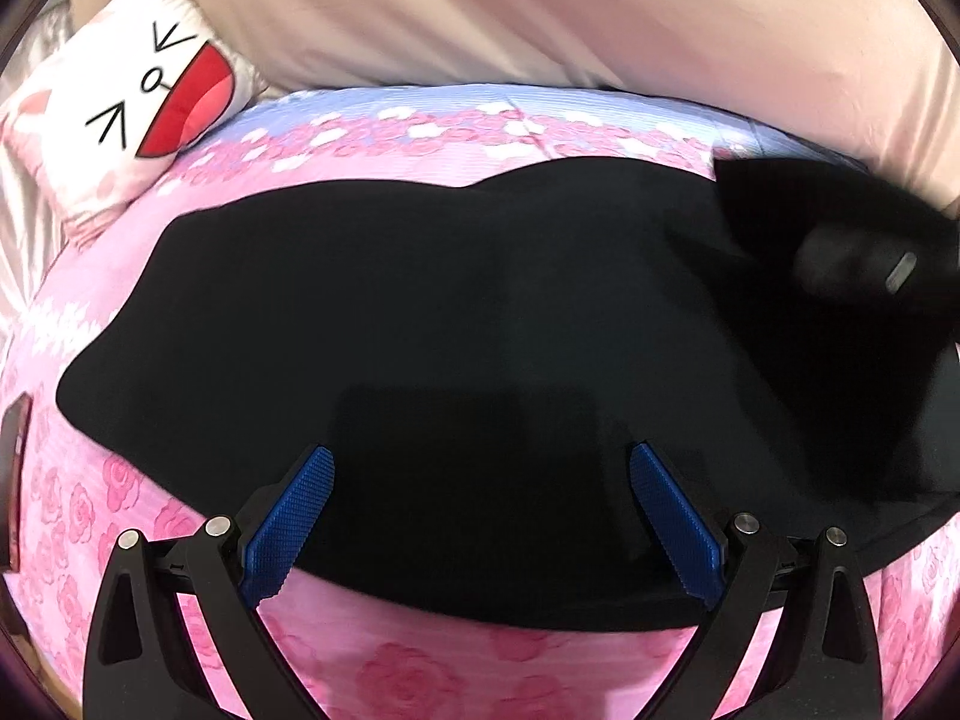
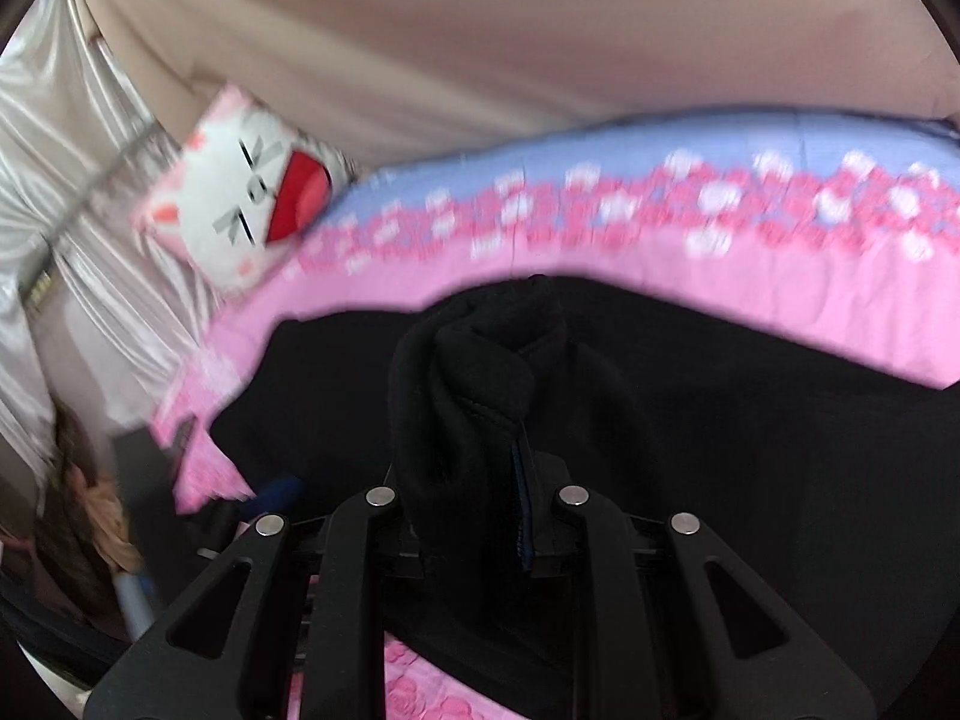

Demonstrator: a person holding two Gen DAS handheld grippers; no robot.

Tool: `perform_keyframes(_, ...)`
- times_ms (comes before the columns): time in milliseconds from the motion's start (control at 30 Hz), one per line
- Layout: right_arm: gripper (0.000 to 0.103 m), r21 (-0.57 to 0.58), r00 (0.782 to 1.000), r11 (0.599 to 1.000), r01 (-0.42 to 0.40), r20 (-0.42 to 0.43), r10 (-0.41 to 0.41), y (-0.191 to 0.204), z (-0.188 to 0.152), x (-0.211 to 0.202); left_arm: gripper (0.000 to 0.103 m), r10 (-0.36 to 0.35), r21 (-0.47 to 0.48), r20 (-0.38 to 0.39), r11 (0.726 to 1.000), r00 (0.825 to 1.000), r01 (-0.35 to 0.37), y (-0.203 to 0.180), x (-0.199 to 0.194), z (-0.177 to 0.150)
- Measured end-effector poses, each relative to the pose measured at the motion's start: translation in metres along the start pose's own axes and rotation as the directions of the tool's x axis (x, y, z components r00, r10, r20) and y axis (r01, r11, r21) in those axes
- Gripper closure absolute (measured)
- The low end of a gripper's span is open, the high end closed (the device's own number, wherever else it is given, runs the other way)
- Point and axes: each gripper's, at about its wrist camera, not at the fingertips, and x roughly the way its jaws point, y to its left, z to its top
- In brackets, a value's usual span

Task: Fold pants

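Observation:
Black pants [image 1: 420, 324] lie spread flat across a pink rose-print bed cover [image 1: 420, 672]. My left gripper [image 1: 480, 480] is open, its blue pads [image 1: 300, 516] hovering over the near edge of the pants, holding nothing. My right gripper [image 2: 474, 480] is shut on a bunched fold of the black pants [image 2: 474, 384], lifted above the rest of the fabric [image 2: 750, 420]. In the left wrist view the right gripper [image 1: 858, 264] shows blurred at the far right with raised black cloth around it.
A white cat-face pillow [image 1: 138, 102] lies at the bed's far left corner, also in the right wrist view [image 2: 252, 204]. Beige bedding [image 1: 540, 12] is piled behind the bed cover. A dark flat object [image 1: 15, 480] lies at the left edge.

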Motion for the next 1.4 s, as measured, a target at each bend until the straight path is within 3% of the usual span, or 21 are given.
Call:
perform_keyframes(133,0.079,-0.075,0.996,0.995,0.067,-0.047,-0.07,0.008,-0.015,0.027,0.005,-0.009,-0.023,0.009,1.0,1.0,0.009,0.014,-0.004,-0.001)
perform_keyframes(200,0.064,-0.111,0.997,0.992,0.067,-0.039,-0.072,0.018,-0.018,0.026,0.005,-0.025,-0.029,0.009,0.999,1.0,0.026,0.016,-0.003,0.0)
perform_keyframes(233,0.051,-0.108,0.998,0.994,0.034,-0.043,-0.039,0.023,-0.018,0.02,0.005,-0.026,-0.029,0.007,0.999,1.0,0.026,0.015,-0.003,0.0)
perform_keyframes(267,0.047,-0.106,0.999,0.994,0.015,-0.035,-0.019,0.026,-0.018,0.014,0.005,-0.035,-0.022,0.007,0.999,0.999,0.035,0.013,-0.003,0.001)
perform_keyframes(333,0.047,-0.132,1.0,0.991,0.019,0.007,-0.018,0.036,-0.018,-0.004,0.005,-0.069,-0.007,0.012,0.998,0.998,0.07,0.006,-0.006,0.002)
perform_keyframes(500,0.046,-0.096,0.988,0.985,0.141,0.079,-0.133,0.02,-0.01,-0.034,0.005,-0.123,0.007,0.005,0.992,0.992,0.123,-0.023,-0.001,0.012)
perform_keyframes(700,0.047,-0.094,0.981,0.978,0.188,-0.029,-0.191,-0.002,-0.017,-0.012,0.005,-0.112,0.002,-0.031,0.994,0.993,0.113,-0.028,0.004,0.015)
perform_keyframes(833,0.046,-0.079,0.987,0.985,0.156,0.055,-0.152,0.006,-0.014,-0.037,0.006,-0.187,-0.072,0.032,0.979,0.982,0.189,0.009,-0.026,0.003)
perform_keyframes(900,0.046,-0.09,0.986,0.985,0.146,0.09,-0.138,0.014,-0.009,-0.048,0.006,-0.219,-0.145,0.072,0.963,0.973,0.228,0.046,-0.04,-0.004)
perform_keyframes(933,0.042,-0.098,0.987,0.985,0.141,0.094,-0.132,0.017,-0.007,-0.048,0.006,-0.228,-0.209,0.086,0.948,0.97,0.241,0.068,-0.045,-0.006)
perform_keyframes(1000,0.036,-0.106,0.987,0.985,0.137,0.103,-0.126,0.022,-0.004,-0.049,0.006,-0.257,-0.389,0.126,0.876,0.958,0.286,0.124,-0.051,-0.016)
perform_keyframes(1033,0.036,-0.113,0.988,0.985,0.129,0.099,-0.118,0.026,-0.004,-0.047,0.006,-0.278,-0.479,0.149,0.82,0.949,0.315,0.15,-0.051,-0.022)
perform_keyframes(1100,0.036,-0.118,0.99,0.986,0.119,0.089,-0.109,0.031,-0.003,-0.041,0.006,-0.32,-0.65,0.202,0.663,0.926,0.371,0.206,-0.043,-0.038)
perform_keyframes(1167,0.036,-0.13,0.992,0.986,0.108,0.072,-0.099,0.038,-0.006,-0.034,0.008,-0.314,-0.751,0.219,0.55,0.924,0.365,0.246,-0.03,-0.048)
perform_keyframes(1200,0.036,-0.136,0.993,0.985,0.104,0.064,-0.096,0.041,-0.008,-0.029,0.007,-0.332,-0.761,0.246,0.516,0.911,0.394,0.255,-0.025,-0.049)
perform_keyframes(1300,0.036,-0.144,0.995,0.985,0.094,0.048,-0.088,0.048,-0.014,-0.023,0.007,-0.356,-0.765,0.255,0.494,0.899,0.413,0.268,-0.016,-0.036)
perform_keyframes(1367,0.036,-0.144,0.995,0.985,0.091,0.042,-0.086,0.051,-0.015,-0.02,0.006,-0.342,-0.757,0.245,0.517,0.907,0.4,0.264,-0.013,-0.027)
perform_keyframes(1400,0.036,-0.143,0.995,0.985,0.094,0.042,-0.089,0.051,-0.015,-0.019,0.006,-0.358,-0.745,0.249,0.523,0.9,0.414,0.261,-0.009,-0.023)
